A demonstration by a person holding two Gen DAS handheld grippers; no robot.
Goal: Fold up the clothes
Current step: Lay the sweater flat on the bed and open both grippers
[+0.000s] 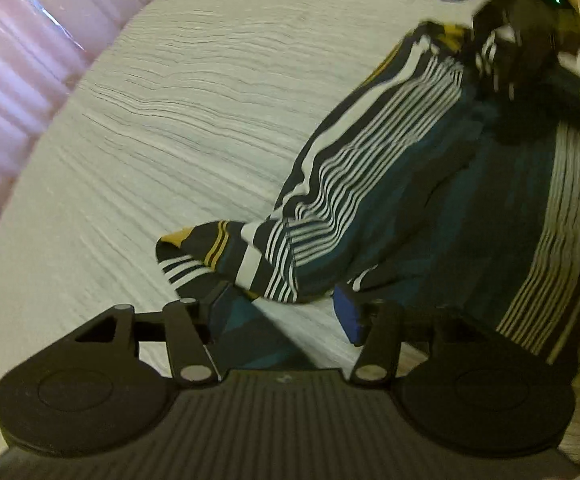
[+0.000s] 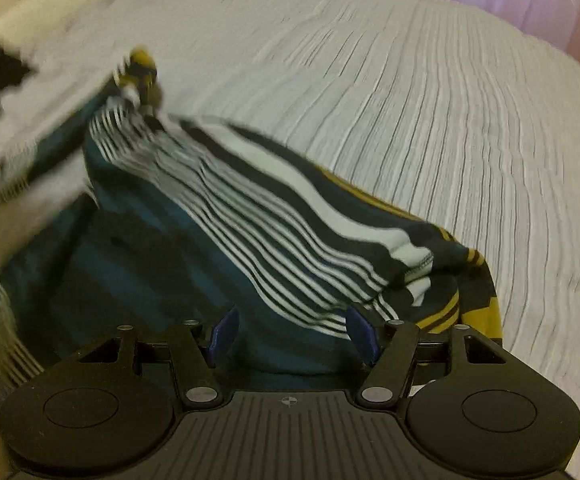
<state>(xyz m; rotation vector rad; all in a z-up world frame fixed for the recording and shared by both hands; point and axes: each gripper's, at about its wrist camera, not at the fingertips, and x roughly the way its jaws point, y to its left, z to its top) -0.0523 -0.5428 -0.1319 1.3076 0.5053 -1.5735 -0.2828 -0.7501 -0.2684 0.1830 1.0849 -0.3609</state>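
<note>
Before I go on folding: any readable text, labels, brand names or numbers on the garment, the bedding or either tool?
None. The striped garment shows only stripes, with no tag or print in view. The white bedspread is plain. The right tool bears only a small crosshair mark, no letters; the left tool shows nothing legible.

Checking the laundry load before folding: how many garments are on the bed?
1 that I can tell: a striped teal, black, white and mustard garment lying bunched on the white bedspread, reaching between both grippers' open jaws. Others may be hidden beneath.
</note>
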